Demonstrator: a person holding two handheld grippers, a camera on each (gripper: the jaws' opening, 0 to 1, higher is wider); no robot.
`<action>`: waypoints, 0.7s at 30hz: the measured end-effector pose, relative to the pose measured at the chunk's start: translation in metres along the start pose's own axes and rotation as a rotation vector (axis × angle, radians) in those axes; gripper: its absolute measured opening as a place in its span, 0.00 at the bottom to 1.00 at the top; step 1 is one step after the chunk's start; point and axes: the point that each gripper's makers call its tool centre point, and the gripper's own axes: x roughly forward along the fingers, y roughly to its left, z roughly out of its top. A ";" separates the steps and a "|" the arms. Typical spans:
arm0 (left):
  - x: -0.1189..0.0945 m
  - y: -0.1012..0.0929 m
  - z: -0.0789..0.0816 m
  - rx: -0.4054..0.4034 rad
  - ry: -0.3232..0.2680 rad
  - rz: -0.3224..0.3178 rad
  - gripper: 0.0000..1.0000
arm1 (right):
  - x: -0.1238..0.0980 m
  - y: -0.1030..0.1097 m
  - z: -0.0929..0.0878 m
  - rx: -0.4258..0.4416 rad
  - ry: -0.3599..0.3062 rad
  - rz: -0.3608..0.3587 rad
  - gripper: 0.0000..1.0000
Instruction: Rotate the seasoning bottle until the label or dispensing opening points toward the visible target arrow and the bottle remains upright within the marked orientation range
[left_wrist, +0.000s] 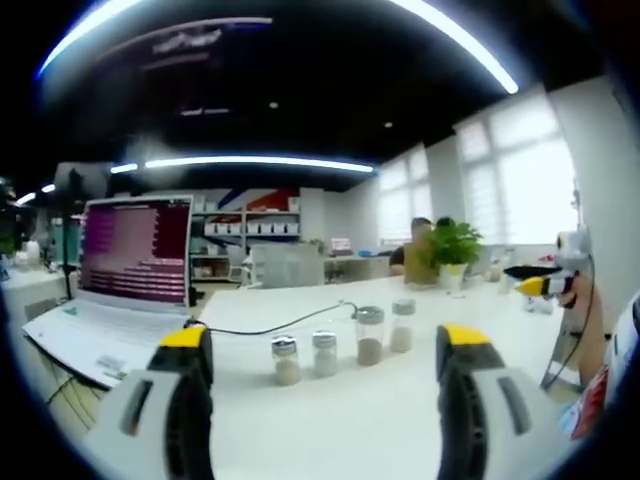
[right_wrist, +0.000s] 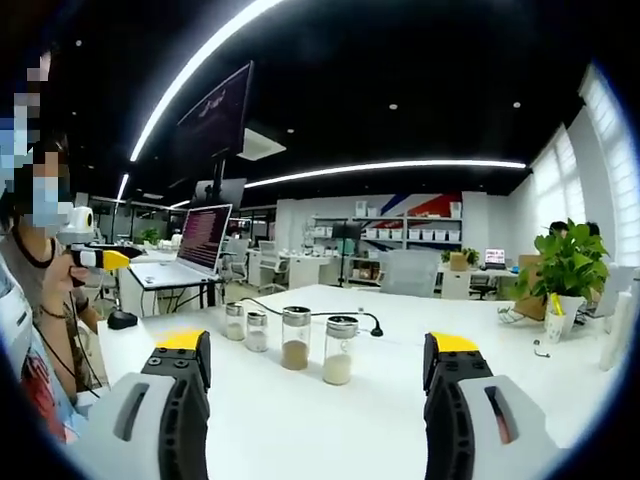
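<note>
On white table (right_wrist: 300, 420): four shakers (right_wrist: 295, 339), powder inside; both claws apart, empty.

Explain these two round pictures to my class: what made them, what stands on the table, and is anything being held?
A person holds a two-jaw gripping tool in each hand, each carrying a fisheye camera looking along its jaws. In the left gripper view, the left tool is open and empty; the right tool is too. On the white table stand four seasoning bottles in a row, with a black cable behind and an open laptop nearby. A potted plant stands further off. Nothing is held.
</note>
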 end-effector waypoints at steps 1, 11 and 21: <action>0.000 -0.001 0.000 0.003 0.001 0.001 0.98 | 0.002 0.001 0.000 0.002 -0.001 0.004 0.90; 0.010 -0.019 0.006 -0.077 -0.040 -0.080 1.00 | 0.019 -0.002 -0.006 0.021 -0.007 -0.058 0.91; 0.013 -0.017 0.003 -0.005 -0.020 -0.083 0.97 | 0.030 -0.011 -0.006 0.001 0.015 -0.104 0.89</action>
